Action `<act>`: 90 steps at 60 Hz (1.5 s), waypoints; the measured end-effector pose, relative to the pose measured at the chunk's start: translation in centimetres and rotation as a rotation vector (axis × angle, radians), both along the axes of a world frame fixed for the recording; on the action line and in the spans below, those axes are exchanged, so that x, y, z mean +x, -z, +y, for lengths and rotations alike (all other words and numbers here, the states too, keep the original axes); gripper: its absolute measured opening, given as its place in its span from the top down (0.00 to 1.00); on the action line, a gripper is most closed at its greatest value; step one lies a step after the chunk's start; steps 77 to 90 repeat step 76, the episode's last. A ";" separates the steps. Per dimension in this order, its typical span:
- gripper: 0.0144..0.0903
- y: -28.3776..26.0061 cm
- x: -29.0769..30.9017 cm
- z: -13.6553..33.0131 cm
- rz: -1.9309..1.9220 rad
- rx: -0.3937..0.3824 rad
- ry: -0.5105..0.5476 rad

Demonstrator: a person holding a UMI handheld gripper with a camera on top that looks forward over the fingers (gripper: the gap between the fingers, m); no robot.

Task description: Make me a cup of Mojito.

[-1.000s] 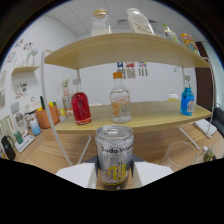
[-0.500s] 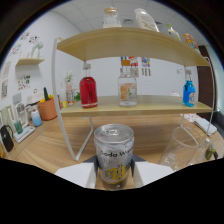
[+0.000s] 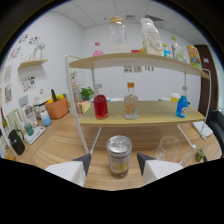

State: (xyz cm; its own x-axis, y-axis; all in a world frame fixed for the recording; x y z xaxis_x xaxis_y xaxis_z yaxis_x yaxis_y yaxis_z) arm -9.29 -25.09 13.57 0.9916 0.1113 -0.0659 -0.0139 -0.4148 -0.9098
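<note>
Two pale fingers of the hand-held gripper (image 3: 115,162) stand spread apart, with a silver aluminium soda can (image 3: 119,156) upright between them on the wooden surface (image 3: 60,145); a clear gap shows at either side of the can, so neither finger presses it. Just right of it lies a clear drinking glass (image 3: 169,148). Beyond, a wooden shelf (image 3: 145,116) carries a red bottle (image 3: 100,106), a clear bottle (image 3: 131,101) and a blue bottle (image 3: 182,106).
</note>
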 end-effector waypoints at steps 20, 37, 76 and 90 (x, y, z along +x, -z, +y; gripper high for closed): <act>0.06 -3.8 4.8 -6.5 -0.080 -0.097 0.078; 0.06 -2.8 9.2 -9.5 -0.123 -0.159 0.111; 0.05 -3.1 10.9 -10.3 -0.133 -0.152 0.121; 0.05 -3.1 10.9 -10.3 -0.133 -0.152 0.121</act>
